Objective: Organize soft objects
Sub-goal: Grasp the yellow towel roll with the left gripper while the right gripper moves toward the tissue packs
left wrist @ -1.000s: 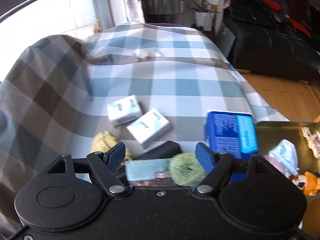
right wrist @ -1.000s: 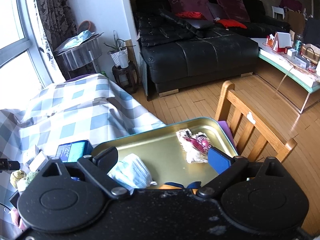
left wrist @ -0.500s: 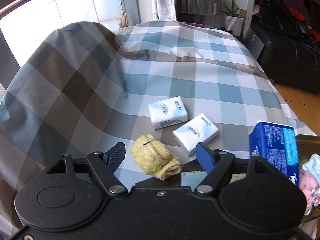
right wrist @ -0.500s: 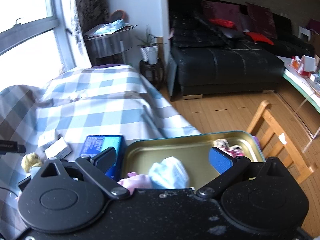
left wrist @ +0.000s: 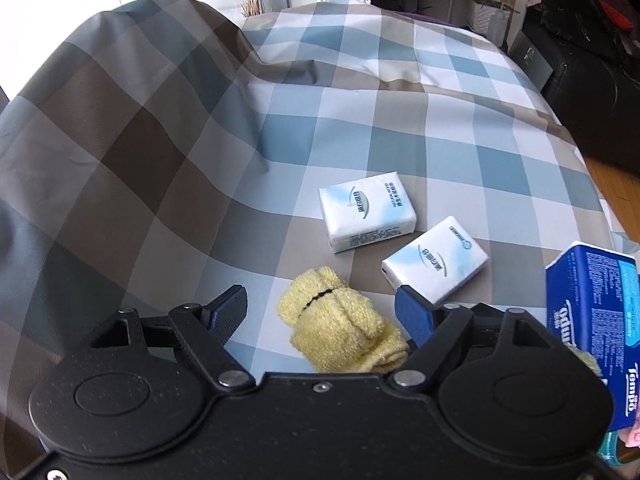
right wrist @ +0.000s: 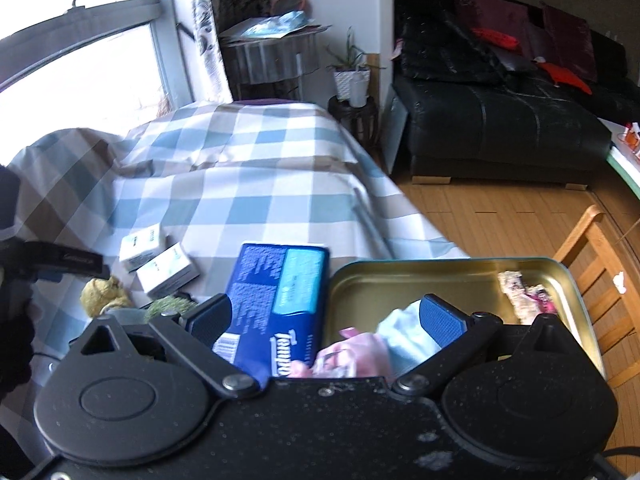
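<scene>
- Left wrist view only: the yellow knitted sock [left wrist: 340,326] shows in full detail, rolled, with a dark line across it, lying on the checked cloth [left wrist: 360,128]. The two white tissue packs [left wrist: 366,211] [left wrist: 435,261] are sharp enough to show their printing.
- Right wrist view only: the gold tray [right wrist: 420,280] sits right of the blue Tempo pack [right wrist: 280,300]. In it lie a light blue cloth [right wrist: 404,330], a pink soft item [right wrist: 356,350] and a lace-and-pink bundle [right wrist: 524,294] at the far right corner. A green fuzzy item [right wrist: 168,305] lies just beside the sock [right wrist: 102,292].
- Right view also shows the black sofa [right wrist: 500,120], a wooden chair [right wrist: 592,256] and a potted plant [right wrist: 352,76] on a stand.
- Left view catches the Tempo pack [left wrist: 592,328] only at the frame's right edge; the tray is mostly cut off there.
- Left claw [left wrist: 322,312]: low over the cloth, pointing forward, jaws wide apart. The sock lies between the blue pads [left wrist: 230,310], nearer the right one. Nothing is gripped.
- Right claw [right wrist: 326,326]: hovers above the seam between Tempo pack and tray, jaws wide apart, holding nothing. One pad is over the pack, the other over the blue cloth.
- In the right view, the left claw's finger [right wrist: 66,261] shows at the left edge, just above the sock.
</scene>
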`<action>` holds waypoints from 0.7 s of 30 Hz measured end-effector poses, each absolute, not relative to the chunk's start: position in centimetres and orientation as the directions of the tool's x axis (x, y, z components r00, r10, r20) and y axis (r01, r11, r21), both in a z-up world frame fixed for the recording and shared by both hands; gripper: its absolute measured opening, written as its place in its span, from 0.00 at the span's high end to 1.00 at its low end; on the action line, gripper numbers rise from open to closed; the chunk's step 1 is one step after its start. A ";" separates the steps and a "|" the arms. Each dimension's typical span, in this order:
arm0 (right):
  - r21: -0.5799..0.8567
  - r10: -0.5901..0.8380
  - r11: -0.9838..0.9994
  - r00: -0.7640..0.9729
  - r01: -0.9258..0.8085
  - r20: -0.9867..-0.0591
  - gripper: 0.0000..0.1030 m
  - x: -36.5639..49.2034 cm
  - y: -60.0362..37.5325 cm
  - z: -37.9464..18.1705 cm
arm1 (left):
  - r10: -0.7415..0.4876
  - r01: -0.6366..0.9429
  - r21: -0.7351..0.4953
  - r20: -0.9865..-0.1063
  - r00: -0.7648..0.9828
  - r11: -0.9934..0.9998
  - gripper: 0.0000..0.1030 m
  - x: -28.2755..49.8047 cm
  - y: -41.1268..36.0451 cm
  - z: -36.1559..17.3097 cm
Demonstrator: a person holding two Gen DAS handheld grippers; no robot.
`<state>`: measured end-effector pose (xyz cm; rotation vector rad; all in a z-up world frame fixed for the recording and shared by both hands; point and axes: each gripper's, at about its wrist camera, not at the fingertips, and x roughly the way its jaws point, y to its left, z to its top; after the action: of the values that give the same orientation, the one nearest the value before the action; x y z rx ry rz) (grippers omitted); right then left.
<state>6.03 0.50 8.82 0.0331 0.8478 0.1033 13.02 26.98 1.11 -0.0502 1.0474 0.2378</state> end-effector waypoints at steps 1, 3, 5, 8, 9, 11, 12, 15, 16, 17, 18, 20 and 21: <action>0.068 0.107 0.994 0.654 -0.085 -0.749 0.02 6.0 0.9 8.8 | 0.171 -0.221 0.072 -0.865 0.472 0.973 0.25 13.3 27.2 0.9; 0.060 0.110 0.993 0.648 -0.098 -0.753 0.02 6.0 1.5 8.6 | 0.163 -0.230 0.059 -0.870 0.464 0.971 0.25 13.6 27.9 0.4; 0.054 0.110 0.993 0.643 -0.106 -0.758 0.02 6.0 2.2 8.5 | 0.157 -0.244 0.048 -0.878 0.453 0.969 0.25 13.7 28.4 -0.4; 0.054 0.114 0.992 0.631 -0.113 -0.767 0.02 6.1 2.9 8.4 | 0.132 -0.259 0.018 -0.893 0.430 0.966 0.25 13.8 29.1 -1.7; 0.055 0.116 0.992 0.626 -0.116 -0.771 0.02 6.1 3.1 8.3 | 0.121 -0.263 0.006 -0.899 0.421 0.965 0.25 13.9 29.2 -2.0; 0.055 0.119 0.991 0.616 -0.121 -0.779 0.02 6.2 3.6 8.0 | 0.108 -0.266 -0.008 -0.902 0.418 0.964 0.25 14.2 29.1 -2.2; 0.054 0.120 0.991 0.612 -0.125 -0.782 0.02 6.2 3.7 7.9 | 0.111 -0.265 -0.006 -0.900 0.422 0.964 0.25 14.2 29.0 -2.2; 0.048 0.123 0.989 0.605 -0.138 -0.787 0.02 6.1 4.2 7.8 | 0.119 -0.251 0.008 -0.896 0.427 0.968 0.25 14.5 28.5 -2.3; 0.048 0.124 0.989 0.604 -0.141 -0.788 0.02 6.0 4.3 7.8 | 0.117 -0.247 0.009 -0.898 0.425 0.969 0.24 14.5 28.4 -2.5; 0.049 0.126 0.989 0.602 -0.143 -0.788 0.02 6.0 4.3 7.8 | 0.113 -0.245 0.007 -0.901 0.419 0.970 0.24 14.6 28.3 -2.7; 0.050 0.128 0.988 0.601 -0.144 -0.789 0.02 6.1 4.4 7.8 | 0.110 -0.243 0.007 -0.904 0.412 0.970 0.23 14.7 28.3 -2.9; 0.053 0.130 0.988 0.599 -0.144 -0.790 0.02 6.1 4.5 7.8 | 0.110 -0.244 0.009 -0.909 0.402 0.970 0.22 14.8 28.4 -3.3; 0.054 0.131 0.988 0.598 -0.145 -0.790 0.02 6.2 4.5 7.8 | 0.109 -0.247 0.009 -0.911 0.398 0.969 0.22 14.9 28.5 -3.4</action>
<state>6.22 4.49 7.79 -0.0161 0.9156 0.1602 14.87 28.47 -3.43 -0.1352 1.1400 0.2264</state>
